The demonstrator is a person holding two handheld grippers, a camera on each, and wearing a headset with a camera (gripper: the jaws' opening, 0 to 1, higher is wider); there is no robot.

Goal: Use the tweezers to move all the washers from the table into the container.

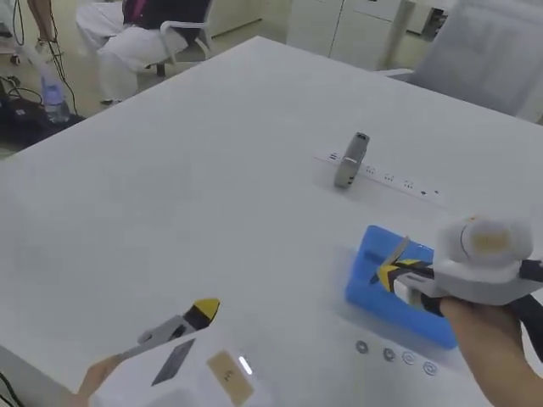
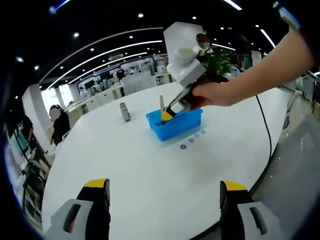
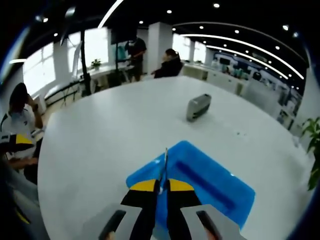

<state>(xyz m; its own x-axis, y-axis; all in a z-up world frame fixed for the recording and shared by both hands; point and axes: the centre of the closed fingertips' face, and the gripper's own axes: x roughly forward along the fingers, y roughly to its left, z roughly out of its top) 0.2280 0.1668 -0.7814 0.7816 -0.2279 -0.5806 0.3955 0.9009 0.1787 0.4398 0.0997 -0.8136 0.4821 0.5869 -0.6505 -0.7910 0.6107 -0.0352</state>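
Four washers (image 1: pixel 389 354) lie in a short row on the white table (image 1: pixel 212 186), between the blue container (image 1: pixel 377 292) and the table's near edge. They are close beside the container's near wall but do not touch it. In the left gripper view the same row of washers (image 2: pixel 191 140) sits on bare tabletop just in front of the container (image 2: pixel 180 125).

The tweezers (image 3: pixel 163 167) are clamped between the closed jaws of the right gripper (image 3: pixel 161 186). They point forward with their tips together over the open container (image 3: pixel 210 185). Whether anything is pinched at the tips is too small to tell. In the head view the right gripper (image 1: pixel 386 275), held by a hand (image 1: pixel 492 348), hangs above the container, so the washers are below and nearer the person than the tweezers (image 1: pixel 397 251), clear of the tips.

The left gripper (image 2: pixel 165 185) has its jaws spread wide with nothing between them. It is held over the near left part of the table (image 2: pixel 150 170), well apart from the container and washers. In the head view the left gripper (image 1: pixel 204 312) shows by the near edge.

Farther in, past the container, a power strip (image 1: pixel 390 180) lies on the table with a grey object (image 1: pixel 350 159) at its left end. A person (image 1: pixel 140 38) sits beyond the far left corner.
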